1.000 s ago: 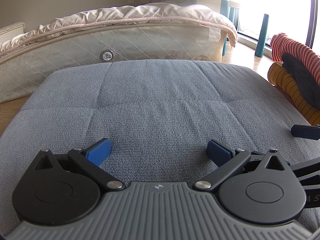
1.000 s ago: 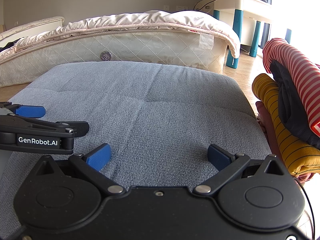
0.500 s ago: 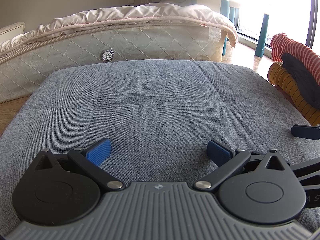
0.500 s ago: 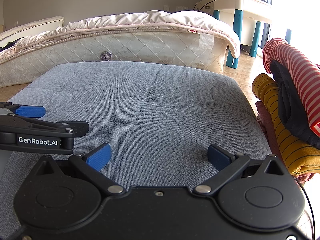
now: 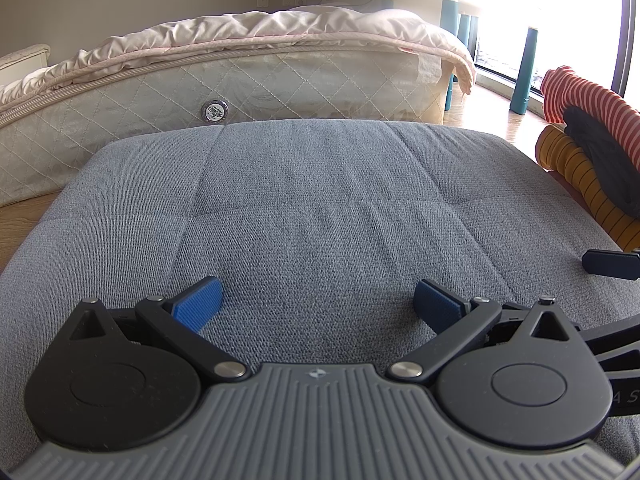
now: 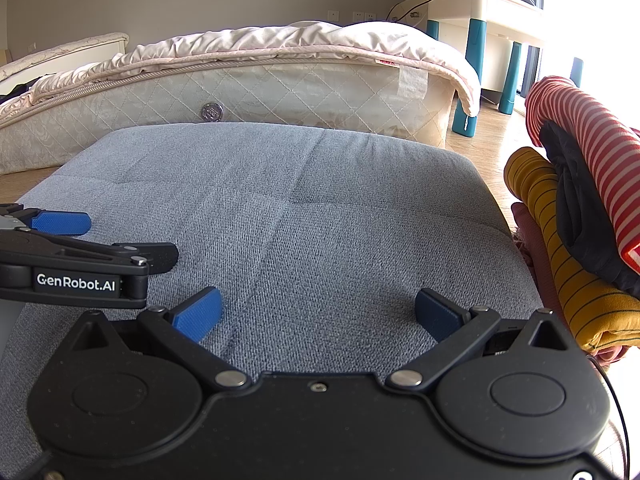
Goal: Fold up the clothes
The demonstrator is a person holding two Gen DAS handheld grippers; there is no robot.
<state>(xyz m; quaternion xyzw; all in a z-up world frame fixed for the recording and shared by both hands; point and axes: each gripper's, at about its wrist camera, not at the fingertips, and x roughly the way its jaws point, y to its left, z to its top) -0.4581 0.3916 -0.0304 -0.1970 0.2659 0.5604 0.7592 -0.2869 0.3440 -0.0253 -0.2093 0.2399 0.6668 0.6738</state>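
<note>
Both grippers, left (image 5: 318,306) & right (image 6: 318,314), jaws wide apart, empty, over grey cushion (image 5: 320,208). Clothes pile (image 6: 576,216) at 3 o'clock.

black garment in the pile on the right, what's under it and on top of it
The black garment lies on a mustard striped garment, with a red and white striped garment draped over it. A pinkish piece shows beneath the mustard one; what supports the pile is hidden.

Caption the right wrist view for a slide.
Open right gripper over a bare grey cushion, pile of clothes waiting at its right.
</note>
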